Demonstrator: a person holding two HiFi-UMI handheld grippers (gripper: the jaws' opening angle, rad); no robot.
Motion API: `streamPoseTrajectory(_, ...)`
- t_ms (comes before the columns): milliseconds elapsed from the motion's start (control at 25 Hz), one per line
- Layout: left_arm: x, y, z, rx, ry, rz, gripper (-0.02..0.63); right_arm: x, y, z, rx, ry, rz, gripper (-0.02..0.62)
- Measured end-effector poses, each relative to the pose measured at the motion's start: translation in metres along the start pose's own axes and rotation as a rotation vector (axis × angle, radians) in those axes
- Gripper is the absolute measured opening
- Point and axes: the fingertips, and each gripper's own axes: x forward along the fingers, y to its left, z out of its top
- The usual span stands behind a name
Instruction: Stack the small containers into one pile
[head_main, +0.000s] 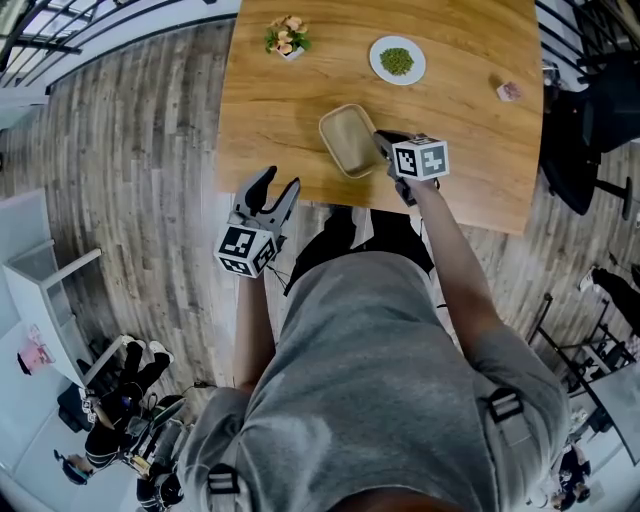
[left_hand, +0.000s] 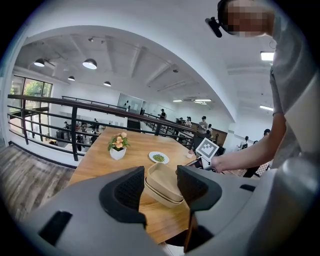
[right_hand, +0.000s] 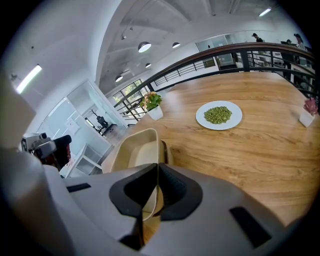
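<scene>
Rim of stacked containers (right_hand: 134, 154) vanishes between right gripper (right_hand: 157, 171) fingers.

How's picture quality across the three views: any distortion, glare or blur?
Head view: sharp and evenly lit, with the table edges bowed by the lens. Left gripper view: heavy fisheye with black corners, the railing curved, the ceiling lamps bright without flare. Right gripper view: same black corners, plate and container both crisp, no glare on the wood.
</scene>
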Motion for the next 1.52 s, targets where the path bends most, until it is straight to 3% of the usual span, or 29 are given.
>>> streamPoseTrajectory(360,-0.002,0.006,-0.005,-0.012,0.009,0.012,0.221,0.011,-0.006,-0.009,-0.028,0.025,-0.024,0.021)
streamPoseTrajectory(760,0.000,0.006,-0.010,-0.022,0.020,0.018,0.221,0.020,-0.005,-0.012,-0.015,0.021,0.007,0.026)
streamPoseTrajectory(1240,0.007,0.000,-0.011,-0.023,0.024,0.013,0.221,0.019,-0.012,-0.019,-0.038,0.024,-0.013,0.103)
streamPoseTrajectory(1520,0.008,-0.005,-0.010,-0.015,0.023,0.001,0.221,0.010,-0.015,-0.021,-0.043,0.003,-0.029,0.110)
